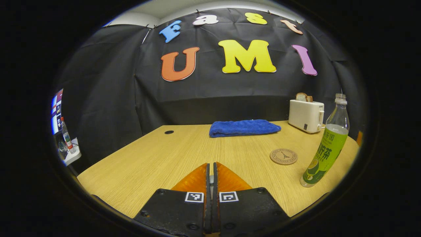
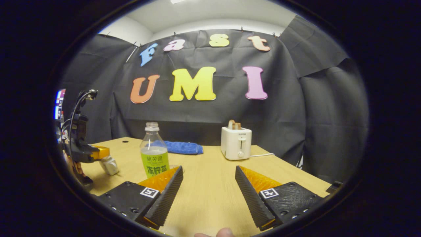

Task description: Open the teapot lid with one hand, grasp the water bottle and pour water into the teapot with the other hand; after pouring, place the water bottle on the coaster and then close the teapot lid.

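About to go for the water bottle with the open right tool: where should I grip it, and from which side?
Grip the water bottle across its labelled body, a judgement from its pose: it stands upright and uncapped, so come in level from the front. The right tool is open, the bottle ahead to its left; shift left first.

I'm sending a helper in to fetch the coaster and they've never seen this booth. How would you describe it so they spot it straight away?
Start at the wooden table and find the white toaster at its far side. Nearer than the toaster, just beside the green-labelled water bottle, lies the coaster. It is the only flat round disc there, tan with a dark rim and a small tower drawing in the middle.
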